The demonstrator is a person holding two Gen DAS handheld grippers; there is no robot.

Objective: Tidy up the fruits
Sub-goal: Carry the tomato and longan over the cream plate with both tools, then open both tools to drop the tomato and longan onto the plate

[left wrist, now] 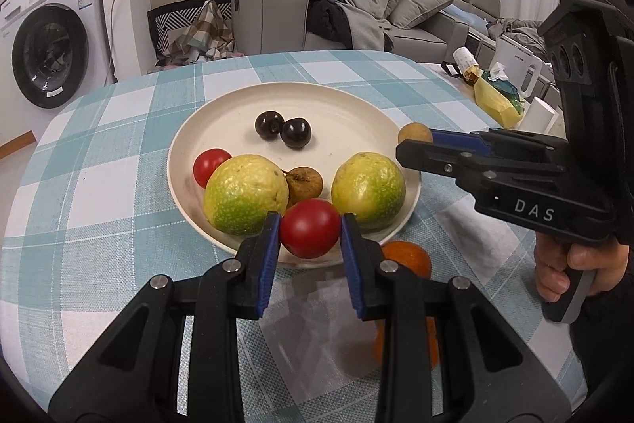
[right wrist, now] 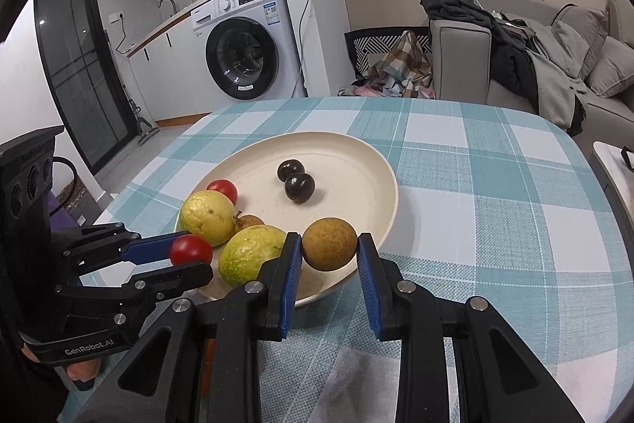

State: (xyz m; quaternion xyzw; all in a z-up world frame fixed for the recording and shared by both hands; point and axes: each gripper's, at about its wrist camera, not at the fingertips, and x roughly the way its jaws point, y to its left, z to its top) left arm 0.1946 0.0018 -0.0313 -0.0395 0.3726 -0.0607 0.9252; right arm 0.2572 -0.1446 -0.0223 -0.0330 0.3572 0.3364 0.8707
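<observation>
- The cream plate (left wrist: 198, 145) sits on the counter (left wrist: 119, 224), which is covered with a blue-and-white checked cloth.
- The left gripper (left wrist: 310, 230) is clamped on a red tomato (left wrist: 310, 228) at the plate's near rim, one blue pad on each side of it.
- The right gripper (right wrist: 329, 247) holds a round brown fruit (right wrist: 329, 244) between its pads, over the plate's near right edge.
- On the plate lie 2 dark cherries (left wrist: 282, 130) toward the far side, touching each other.
- 2 yellow-green fruits (left wrist: 245, 193) lie at the plate's near side, with a small brown fruit (left wrist: 304, 181) between them.
- A second tomato (left wrist: 208, 165) lies at the plate's left, touching the left yellow-green fruit.
- An orange (left wrist: 410, 256) rests on the counter just off the plate's near right rim, partly hidden by the left gripper.
- A washing machine (right wrist: 245, 38) stands beyond the plate's far left, and a gray sofa (right wrist: 554, 66) with clothes piled on it stands beyond its far right.
</observation>
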